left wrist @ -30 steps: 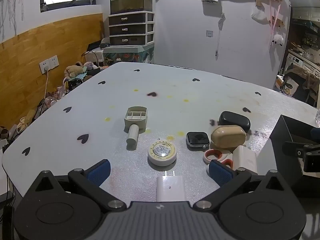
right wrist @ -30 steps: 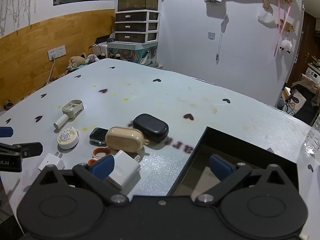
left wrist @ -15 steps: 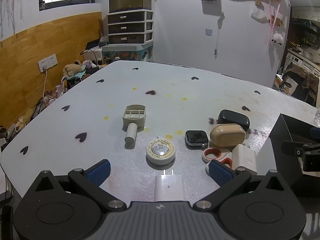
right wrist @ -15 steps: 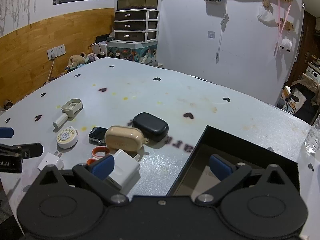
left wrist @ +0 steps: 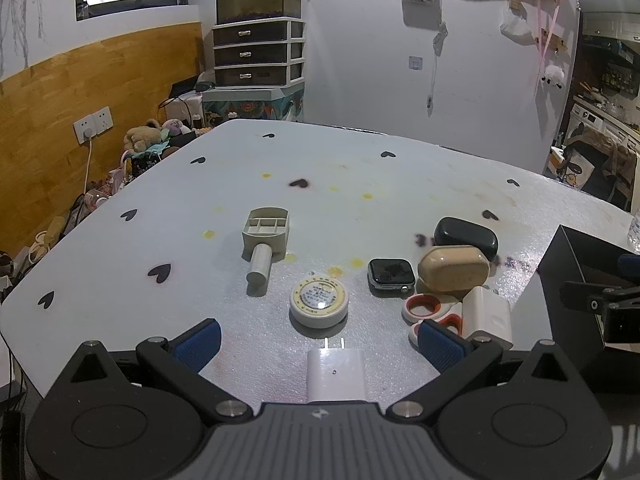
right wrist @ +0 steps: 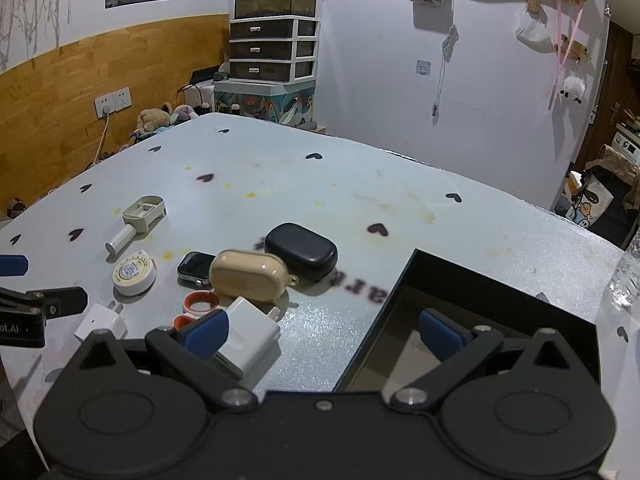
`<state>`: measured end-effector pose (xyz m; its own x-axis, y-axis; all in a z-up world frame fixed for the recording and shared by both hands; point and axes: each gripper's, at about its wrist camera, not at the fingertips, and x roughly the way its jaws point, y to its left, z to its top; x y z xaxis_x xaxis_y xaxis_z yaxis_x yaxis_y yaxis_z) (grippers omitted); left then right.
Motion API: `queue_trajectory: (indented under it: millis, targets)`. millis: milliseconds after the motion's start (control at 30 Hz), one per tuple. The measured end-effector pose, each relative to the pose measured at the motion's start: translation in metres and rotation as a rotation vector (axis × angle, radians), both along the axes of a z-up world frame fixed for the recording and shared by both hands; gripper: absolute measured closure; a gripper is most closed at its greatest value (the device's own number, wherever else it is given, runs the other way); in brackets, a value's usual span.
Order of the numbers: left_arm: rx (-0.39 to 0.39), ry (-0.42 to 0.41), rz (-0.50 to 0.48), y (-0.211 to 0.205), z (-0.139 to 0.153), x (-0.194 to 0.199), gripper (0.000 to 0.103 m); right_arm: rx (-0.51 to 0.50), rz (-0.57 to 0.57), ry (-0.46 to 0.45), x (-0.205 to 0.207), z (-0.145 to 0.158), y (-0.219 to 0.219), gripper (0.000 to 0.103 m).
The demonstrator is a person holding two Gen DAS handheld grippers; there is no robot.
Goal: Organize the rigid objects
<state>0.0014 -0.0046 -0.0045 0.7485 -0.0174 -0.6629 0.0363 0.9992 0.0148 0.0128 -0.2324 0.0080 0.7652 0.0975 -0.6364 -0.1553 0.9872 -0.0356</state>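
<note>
My left gripper (left wrist: 318,342) is open, low over the table's near edge, with a small white charger (left wrist: 336,374) lying between its fingers, untouched. Ahead lie a round white tape measure (left wrist: 319,303), a beige scoop (left wrist: 265,238), a smartwatch (left wrist: 390,274), a tan case (left wrist: 454,268), a black case (left wrist: 466,236), orange-white scissors (left wrist: 424,310) and a bigger white charger (left wrist: 488,314). My right gripper (right wrist: 324,334) is open and holds nothing, straddling the left wall of the black box (right wrist: 404,300); its left finger is by the bigger white charger (right wrist: 250,338).
The white table (left wrist: 360,168) has heart marks and yellow stains. A clear bottle (right wrist: 626,276) stands right of the box. The left gripper's fingers (right wrist: 44,304) show at the right view's left edge. A drawer unit and toys sit beyond the table.
The left view has shifted slightly forward and left over the table. Nothing was picked up or released; both grippers stay open.
</note>
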Motion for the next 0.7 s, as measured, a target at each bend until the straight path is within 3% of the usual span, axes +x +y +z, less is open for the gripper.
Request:
queue_trajectory:
  millis: [700]
  targets:
    - [0.0, 0.005, -0.001, -0.0025, -0.0025, -0.0005, 0.0, 0.0, 0.001, 0.004, 0.001, -0.0016, 0.0006, 0.0]
